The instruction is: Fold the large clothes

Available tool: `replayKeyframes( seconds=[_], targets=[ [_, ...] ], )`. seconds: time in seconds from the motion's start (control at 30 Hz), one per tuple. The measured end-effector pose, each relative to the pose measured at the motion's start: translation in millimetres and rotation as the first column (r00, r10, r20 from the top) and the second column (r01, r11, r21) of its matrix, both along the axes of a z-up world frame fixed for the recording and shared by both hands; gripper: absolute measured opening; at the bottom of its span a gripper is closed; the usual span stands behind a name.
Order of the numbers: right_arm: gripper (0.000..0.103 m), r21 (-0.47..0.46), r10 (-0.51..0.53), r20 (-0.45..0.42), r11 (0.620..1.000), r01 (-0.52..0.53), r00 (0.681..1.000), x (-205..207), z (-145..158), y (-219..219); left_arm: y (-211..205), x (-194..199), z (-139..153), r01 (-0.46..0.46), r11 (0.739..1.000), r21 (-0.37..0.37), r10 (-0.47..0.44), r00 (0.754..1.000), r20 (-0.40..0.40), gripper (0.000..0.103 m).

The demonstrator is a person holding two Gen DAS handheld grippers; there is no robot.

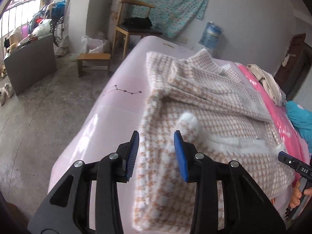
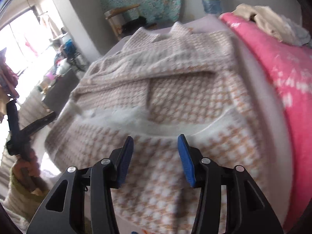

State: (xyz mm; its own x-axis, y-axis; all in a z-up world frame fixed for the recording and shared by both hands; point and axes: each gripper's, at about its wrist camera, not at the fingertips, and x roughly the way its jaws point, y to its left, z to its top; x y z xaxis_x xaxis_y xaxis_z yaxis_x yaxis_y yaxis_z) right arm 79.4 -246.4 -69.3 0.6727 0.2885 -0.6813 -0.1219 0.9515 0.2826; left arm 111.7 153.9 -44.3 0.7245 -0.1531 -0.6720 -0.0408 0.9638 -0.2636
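A large fuzzy coat (image 1: 204, 105) in a beige-and-white houndstooth check lies spread on the pale pink bed top (image 1: 117, 105), sleeves folded across its front, white fluffy cuffs showing. My left gripper (image 1: 156, 134) is open and empty, just above the coat's near left edge. My right gripper (image 2: 156, 138) is open and empty above the coat's (image 2: 165, 89) near hem; that view is blurred. The right gripper's body (image 1: 292, 165) shows at the left wrist view's right edge, and the left gripper's body (image 2: 17, 128) at the right wrist view's left.
A pink quilt (image 2: 282, 74) with a heap of clothes (image 2: 269, 23) lies along the bed's right side. A wooden chair (image 1: 134, 25), a low stool (image 1: 93, 62) and a grey cabinet (image 1: 29, 62) stand on the concrete floor to the left.
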Motion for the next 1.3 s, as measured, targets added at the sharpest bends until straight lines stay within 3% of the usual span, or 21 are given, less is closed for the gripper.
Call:
replayKeyframes(
  seconds=[0.1,0.17,0.27,0.33,0.47,0.63,0.67,0.73,0.8,0.9,1.1,1.2,1.3],
  targets=[
    [0.049,0.078,-0.031,-0.012,0.996,0.032,0.999,-2.7,9.4,-23.7,7.9,-8.9,12.9,0.019,0.999,-0.04,-0.018,1.0,0.022,0.037],
    [0.052,0.085,-0.029,-0.041,0.996,0.032,0.999,-6.0,13.2,-30.2,-6.3,-16.8,24.5,0.108,0.992,-0.061,-0.104,0.993,0.056,0.037],
    [0.058,0.119,0.023,-0.089,0.993,-0.012,0.996,-12.4,13.0,-25.8,-45.6,-22.0,28.3,0.311,0.942,-0.127,-0.307,0.95,0.048,0.045],
    [0.06,0.145,0.066,-0.13,0.988,-0.047,0.989,-13.2,7.3,-16.7,-76.9,-19.4,16.9,0.379,0.92,-0.102,-0.383,0.923,-0.03,0.046],
    [0.06,0.057,0.017,-0.192,0.998,-0.007,0.981,-8.8,-7.7,-4.6,-105.5,-7.5,-14.8,0.367,0.928,-0.064,-0.373,0.914,-0.158,0.043],
    [0.056,0.037,-0.028,-0.231,0.999,0.038,0.972,-3.7,-18.1,-4.0,-104.7,-5.2,-25.4,0.343,0.938,-0.044,-0.346,0.924,-0.166,0.03],
    [0.043,0.02,-0.031,-0.243,0.999,0.037,0.97,-2.2,-20.7,-1.2,-104.7,-4.9,-25.9,0.341,0.939,-0.036,-0.343,0.925,-0.165,0.023],
    [0.029,-0.022,-0.04,-0.248,0.999,0.035,0.968,-0.7,-22.8,4.4,-102.4,-3.8,-27.2,0.341,0.939,-0.049,-0.345,0.925,-0.162,0.016],
    [0.007,-0.028,-0.035,-0.254,0.999,0.029,0.967,0.4,-22.3,7.7,-100.3,-4.9,-27.4,0.348,0.936,-0.056,-0.352,0.924,-0.151,0.003],
    [0.005,-0.051,-0.046,-0.233,0.998,0.035,0.971,-0.3,-14.3,12.9,-101.7,-5.4,-22.1,0.355,0.934,-0.048,-0.358,0.925,-0.129,0.003],
    [0.005,-0.058,-0.075,-0.07,0.996,0.071,0.995,-7.5,39.6,15.5,-85.9,-7.1,19.1,0.335,0.941,-0.042,-0.336,0.942,-0.005,0.003],
    [0.005,-0.095,-0.073,-0.061,0.993,0.067,0.995,6.9,32.1,22.4,-93.0,2.9,6.9,0.335,0.942,0.0,-0.334,0.942,-0.043,0.003],
    [0.005,-0.103,-0.07,-0.135,0.993,0.056,0.988,25.9,-2.5,21.6,-99.2,16.5,-27.1,0.336,0.942,0.01,-0.331,0.934,-0.136,0.008]
  ],
)
